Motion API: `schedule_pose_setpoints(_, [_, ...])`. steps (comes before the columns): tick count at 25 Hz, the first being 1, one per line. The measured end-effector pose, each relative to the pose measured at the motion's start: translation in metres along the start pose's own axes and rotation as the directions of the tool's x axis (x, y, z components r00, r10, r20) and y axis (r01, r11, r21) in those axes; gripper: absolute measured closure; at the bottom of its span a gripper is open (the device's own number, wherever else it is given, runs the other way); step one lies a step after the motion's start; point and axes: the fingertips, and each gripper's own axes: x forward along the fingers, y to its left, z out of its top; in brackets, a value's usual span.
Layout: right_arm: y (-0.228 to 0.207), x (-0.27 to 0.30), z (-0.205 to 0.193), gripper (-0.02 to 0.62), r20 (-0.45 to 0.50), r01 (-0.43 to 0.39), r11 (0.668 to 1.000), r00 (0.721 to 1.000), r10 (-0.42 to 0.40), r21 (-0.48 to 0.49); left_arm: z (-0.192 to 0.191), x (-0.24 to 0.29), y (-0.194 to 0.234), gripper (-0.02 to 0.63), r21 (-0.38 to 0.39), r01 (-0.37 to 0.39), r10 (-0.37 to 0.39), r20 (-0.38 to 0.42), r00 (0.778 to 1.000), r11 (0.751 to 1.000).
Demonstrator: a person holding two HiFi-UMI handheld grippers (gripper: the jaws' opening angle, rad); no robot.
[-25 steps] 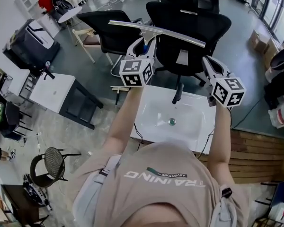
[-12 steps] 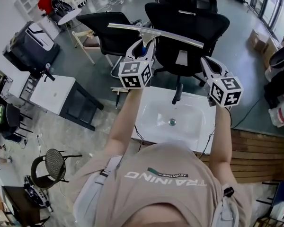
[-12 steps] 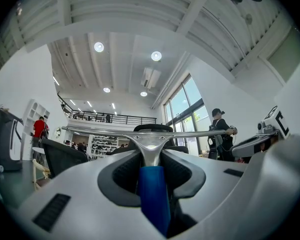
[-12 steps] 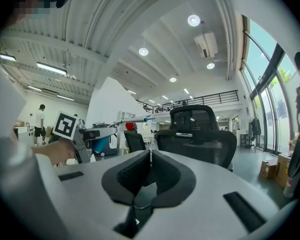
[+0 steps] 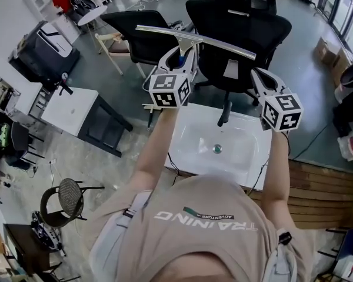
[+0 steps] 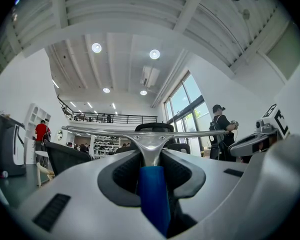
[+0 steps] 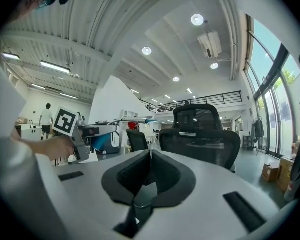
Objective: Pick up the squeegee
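The squeegee (image 5: 195, 39) has a long metal blade and a blue handle (image 6: 152, 196). My left gripper (image 5: 182, 55) is shut on that handle and holds it up in the air above the sink, blade crosswise at the far end (image 6: 145, 132). In the left gripper view the blue handle sits clamped between both pads. My right gripper (image 5: 259, 76) hovers to the right at about the same height, its jaws together with nothing in them (image 7: 149, 155). The right gripper view also shows the left gripper (image 7: 82, 134) and squeegee (image 7: 132, 120) off to its left.
A white sink basin (image 5: 191, 157) with a black faucet (image 5: 225, 111) lies below the grippers. Two black office chairs (image 5: 241, 28) (image 5: 135, 34) stand behind it. A white table (image 5: 65, 113) is at the left, wooden decking (image 5: 317, 187) at the right.
Both grippers keep the same stance, and the squeegee stays in the left one. Only the head view has shifted slightly.
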Motion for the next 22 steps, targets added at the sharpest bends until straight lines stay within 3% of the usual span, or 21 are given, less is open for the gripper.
schedule_pose_setpoints(5, [0.006,0.001,0.003,0.558,-0.006,0.003,0.999,1.0,-0.004,-0.047,0.0,-0.005,-0.002,0.485,-0.003,0.014,-0.014,0.006,1.0,1.0])
schedule_pose_setpoints(22, [0.005,-0.009,0.005,0.559,-0.011,0.022,0.998,1.0,-0.022,-0.051,-0.008,-0.005,-0.019,0.485,0.004,0.054,-0.054,-0.014,0.998,0.999])
